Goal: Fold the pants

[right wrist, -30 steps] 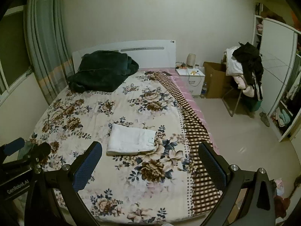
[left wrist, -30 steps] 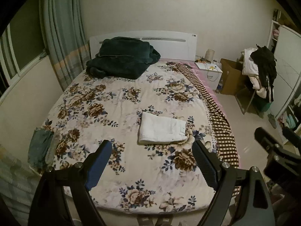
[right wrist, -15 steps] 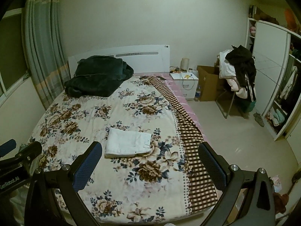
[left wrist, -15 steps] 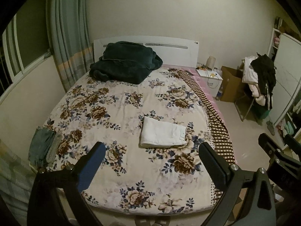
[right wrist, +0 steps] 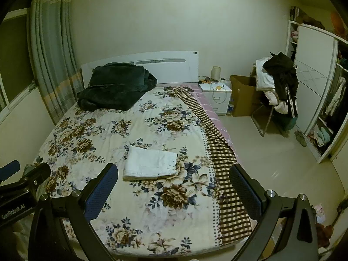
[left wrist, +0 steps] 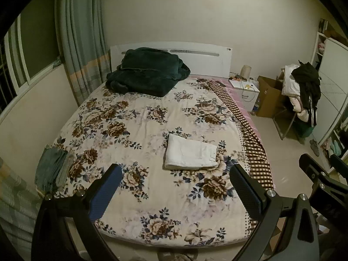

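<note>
**A:** Counting time. One pair of white pants (left wrist: 191, 154), folded into a flat rectangle, lying on the floral bedspread (left wrist: 139, 130) around the middle of the bed, a bit toward the foot. Nothing is touching it.

**B:** And the grippers?

**A:** Two. The left gripper (left wrist: 174, 191) has its fingers spread wide with nothing between them, just bedspread below. Same for the right gripper (right wrist: 174, 189): fingers wide, holding nothing. Both hang over the foot end, well apart from the pants.

**B:** Other stuff on the bed?

**A:** One dark green blanket (left wrist: 148, 74) heaped by the white headboard (left wrist: 195, 54), and one checked brown cloth (right wrist: 217, 152) along the bed's right edge. Beside the bed: one white nightstand (right wrist: 217, 95), one cardboard box (right wrist: 241, 95), one chair piled with clothes (right wrist: 278, 80).

**B:** Any differences between views?

**A:** Only the left wrist view clearly shows a grey-green garment (left wrist: 52, 169) at the bed's left edge. The right view shows more of the open wardrobe (right wrist: 322, 100).

**B:** Any text?

**A:** "GenRobot.AI" on the left gripper's body, seen in the right view. A small headboard logo is too tiny to read.
</note>
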Available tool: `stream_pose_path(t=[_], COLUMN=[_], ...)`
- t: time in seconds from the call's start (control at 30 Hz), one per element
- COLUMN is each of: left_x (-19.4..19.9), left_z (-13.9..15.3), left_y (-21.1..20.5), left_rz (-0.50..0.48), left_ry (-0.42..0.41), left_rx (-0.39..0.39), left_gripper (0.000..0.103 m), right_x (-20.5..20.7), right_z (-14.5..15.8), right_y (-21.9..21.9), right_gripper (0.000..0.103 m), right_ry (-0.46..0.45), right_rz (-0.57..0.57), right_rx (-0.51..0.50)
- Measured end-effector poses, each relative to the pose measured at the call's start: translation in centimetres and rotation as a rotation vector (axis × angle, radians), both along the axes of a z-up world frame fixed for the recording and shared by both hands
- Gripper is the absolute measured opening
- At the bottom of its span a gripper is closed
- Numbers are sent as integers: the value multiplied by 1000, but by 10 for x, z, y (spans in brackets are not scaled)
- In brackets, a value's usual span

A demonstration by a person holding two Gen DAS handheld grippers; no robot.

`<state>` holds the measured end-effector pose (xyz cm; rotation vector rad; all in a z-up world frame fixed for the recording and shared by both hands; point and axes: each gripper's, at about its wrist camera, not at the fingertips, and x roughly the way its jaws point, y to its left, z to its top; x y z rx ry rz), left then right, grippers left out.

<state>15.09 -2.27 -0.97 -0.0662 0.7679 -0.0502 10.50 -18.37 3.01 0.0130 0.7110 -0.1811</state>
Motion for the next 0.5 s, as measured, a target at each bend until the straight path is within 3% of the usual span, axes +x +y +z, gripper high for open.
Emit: stream_pose_path(t=[0.5], left_x=[-1], left_z=[1], left_y=[6], left_rz=[3], left_ry=[6], left_rx=[4], left_gripper=[101], right_x=[5], right_z=[-6], right_y=[-5], right_gripper=[103], right_ry=[16], right_rz=[19], right_rx=[4])
